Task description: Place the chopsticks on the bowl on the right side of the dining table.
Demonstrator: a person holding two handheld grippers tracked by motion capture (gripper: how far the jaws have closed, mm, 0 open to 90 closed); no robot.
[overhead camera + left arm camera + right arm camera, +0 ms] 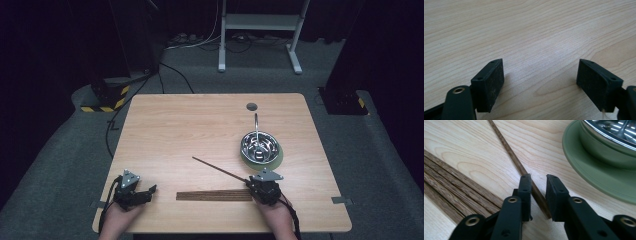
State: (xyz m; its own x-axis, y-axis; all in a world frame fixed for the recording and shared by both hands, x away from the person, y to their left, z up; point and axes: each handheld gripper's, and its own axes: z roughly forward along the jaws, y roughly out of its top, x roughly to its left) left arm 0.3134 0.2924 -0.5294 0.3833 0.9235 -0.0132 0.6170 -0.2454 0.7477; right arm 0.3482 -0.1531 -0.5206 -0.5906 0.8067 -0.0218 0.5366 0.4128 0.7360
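Right tool (538, 195) straddling the lone chopstick (511, 155) near its butt end on the worktop (165, 125), jaws narrow but not pinching. Squeeze squarely across the stick, then lift level, clear of the green plate (596, 177). Left tool (540, 85) gaping, idle.

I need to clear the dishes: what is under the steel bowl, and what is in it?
The steel bowl sits on a green plate. A metal utensil stands in it; the rest of its inside is unclear through the glare.
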